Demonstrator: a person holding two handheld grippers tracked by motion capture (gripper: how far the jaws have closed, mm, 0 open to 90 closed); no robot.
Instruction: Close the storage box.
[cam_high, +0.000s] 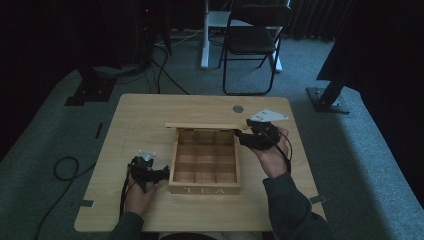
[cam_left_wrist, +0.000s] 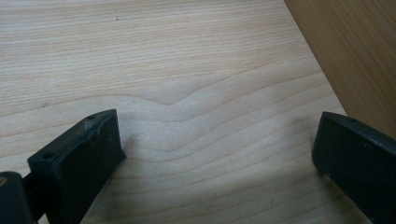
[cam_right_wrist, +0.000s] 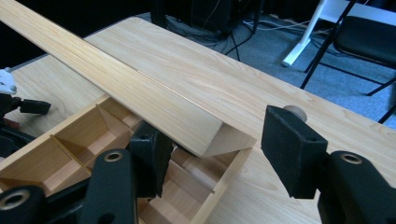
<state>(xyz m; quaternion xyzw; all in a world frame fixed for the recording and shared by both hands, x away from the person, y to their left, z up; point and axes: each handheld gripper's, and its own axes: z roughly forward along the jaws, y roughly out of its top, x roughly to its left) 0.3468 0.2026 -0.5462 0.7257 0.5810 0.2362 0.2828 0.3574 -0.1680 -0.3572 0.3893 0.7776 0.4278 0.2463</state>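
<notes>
The wooden tea box (cam_high: 205, 162) is sitting at the centre of the tabletop (cam_high: 140, 115), its lid (cam_high: 205, 126) raised along the 12 o'clock edge. The right tongs (cam_high: 242, 138) are bracketing the lid's corner, jaws parted and not pressing, probably to swing it. The left tongs (cam_high: 162, 173) are resting wide open and empty at the box's 9 o'clock side, seemingly bracing. The right gripper view is showing the lid (cam_right_wrist: 140, 91) tilted over empty compartments; the left gripper view is showing bare woodgrain beside the box wall (cam_left_wrist: 355, 51).

Open claw (cam_right_wrist: 215, 154) astride raised box lid (cam_right_wrist: 140, 93)
</notes>
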